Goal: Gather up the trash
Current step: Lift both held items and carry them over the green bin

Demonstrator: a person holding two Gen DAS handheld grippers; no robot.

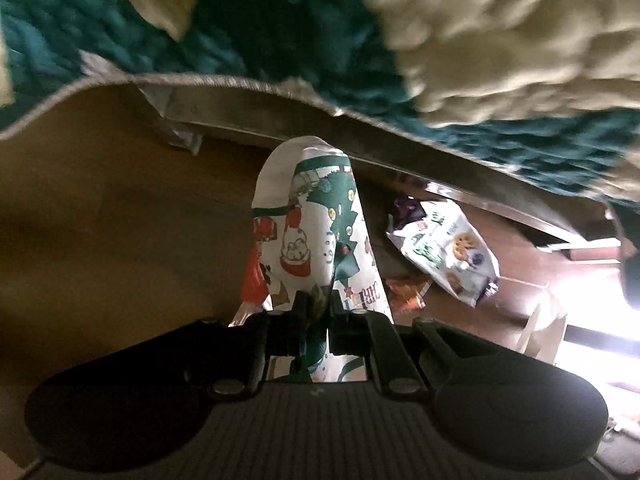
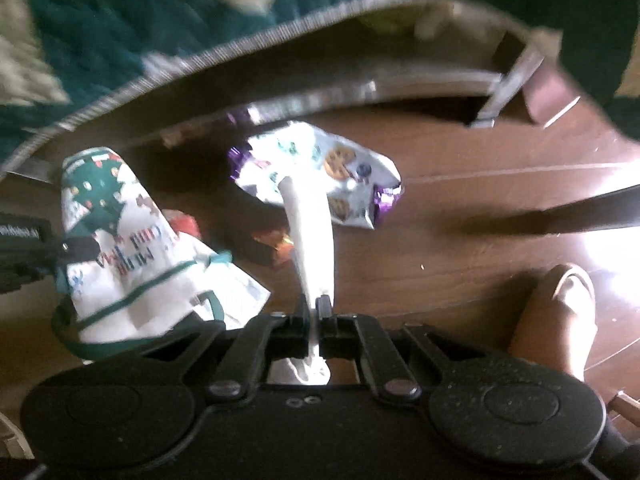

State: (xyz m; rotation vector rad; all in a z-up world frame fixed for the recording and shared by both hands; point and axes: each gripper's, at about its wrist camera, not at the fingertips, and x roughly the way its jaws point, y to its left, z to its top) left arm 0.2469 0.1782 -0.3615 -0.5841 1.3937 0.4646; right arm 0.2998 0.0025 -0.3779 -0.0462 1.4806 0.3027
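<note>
**Bag held two-handed, wrappers on floor below**

Right gripper point(image 2: 320, 304), nearest the lens in the right wrist view: jaws together, clamped on a thin white strip point(image 2: 310, 232), apparently a handle of the bag, hanging down from the pads; where its far end joins not visible. Left gripper point(image 1: 318, 308): jaws together, clamped on a fold of the printed Christmas bag point(image 1: 308, 220); bag body hangs below, off the floor.

Trash on the dark wood floor point(image 2: 480, 208): white cookie wrapper point(image 2: 320, 172) with purple ends, far of the right gripper; small orange wrapper point(image 2: 276, 244) nearer, just left of the strip. In the left wrist view, cookie wrapper point(image 1: 444, 248) right of the bag, orange wrapper point(image 1: 404, 290) just beside it. Teal and cream rug point(image 1: 280, 32) at far edge. A foot in a sandal point(image 2: 560, 308) near right.

Handling, judged:
- Bag: light, soft, collapses; mouth unlikely to stay open unless held apart at rim or handles.
- Wrappers: very light, crinkly, probably slick film. Best pinched at a crimped end seal or a raised fold, not on the flat face.
- Nothing fragile.
</note>
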